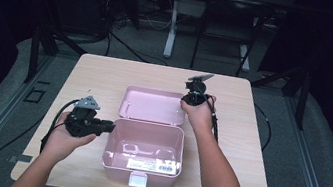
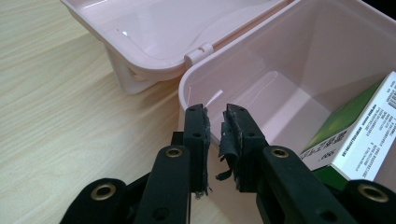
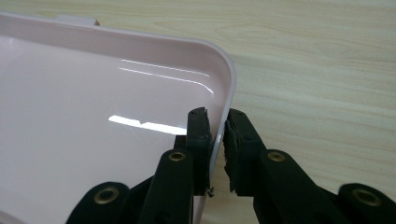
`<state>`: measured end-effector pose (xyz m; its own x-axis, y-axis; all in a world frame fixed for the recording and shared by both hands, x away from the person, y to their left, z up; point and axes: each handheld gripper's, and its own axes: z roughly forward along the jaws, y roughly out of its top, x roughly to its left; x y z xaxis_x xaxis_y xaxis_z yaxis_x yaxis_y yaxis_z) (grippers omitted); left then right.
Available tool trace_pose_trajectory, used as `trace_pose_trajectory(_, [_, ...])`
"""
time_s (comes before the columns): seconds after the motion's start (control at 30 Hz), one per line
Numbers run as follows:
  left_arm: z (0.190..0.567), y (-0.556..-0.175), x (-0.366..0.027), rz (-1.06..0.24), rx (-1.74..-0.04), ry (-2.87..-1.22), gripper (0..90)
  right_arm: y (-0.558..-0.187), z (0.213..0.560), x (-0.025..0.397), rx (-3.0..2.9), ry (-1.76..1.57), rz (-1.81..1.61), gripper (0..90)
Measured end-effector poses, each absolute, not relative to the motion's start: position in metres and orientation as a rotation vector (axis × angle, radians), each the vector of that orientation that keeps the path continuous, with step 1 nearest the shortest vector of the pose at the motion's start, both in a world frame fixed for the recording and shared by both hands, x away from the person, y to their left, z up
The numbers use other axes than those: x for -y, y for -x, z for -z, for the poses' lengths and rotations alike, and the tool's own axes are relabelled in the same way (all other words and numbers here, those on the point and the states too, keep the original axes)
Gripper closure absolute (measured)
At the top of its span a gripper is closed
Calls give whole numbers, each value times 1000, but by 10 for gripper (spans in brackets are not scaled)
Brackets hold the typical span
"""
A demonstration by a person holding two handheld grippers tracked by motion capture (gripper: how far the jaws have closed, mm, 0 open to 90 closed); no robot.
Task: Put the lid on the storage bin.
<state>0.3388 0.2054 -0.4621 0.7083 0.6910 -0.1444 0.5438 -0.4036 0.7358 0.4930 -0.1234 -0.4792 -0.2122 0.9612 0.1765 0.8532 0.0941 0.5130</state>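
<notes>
Right tool (image 3: pixel 215 128) pinches the open lid's (image 3: pixel 93 121) rim; left tool (image 2: pixel 215 126), narrowed, straddles the box (image 2: pixel 289 70) wall.

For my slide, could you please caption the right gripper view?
Right gripper pinching the rim of the pink box's open lid above the wooden table.

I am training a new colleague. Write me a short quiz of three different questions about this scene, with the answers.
1. True or false: the lid of the pink box lies open on the table.
2. The right tool has its jaws astride which part? A) the lid's rim B) the green-and-white carton C) the front latch
3. Fill in: the left tool is at the box's ____ wall.

Key: 1 true; 2 A; 3 left.
</notes>
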Motion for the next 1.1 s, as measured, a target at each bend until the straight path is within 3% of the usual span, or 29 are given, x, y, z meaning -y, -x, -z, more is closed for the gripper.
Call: trace_pose_trajectory(1.1, [462,-338,-205,-238,-940,-2106,792,-485,468,119,-2103,-1778,-796,834])
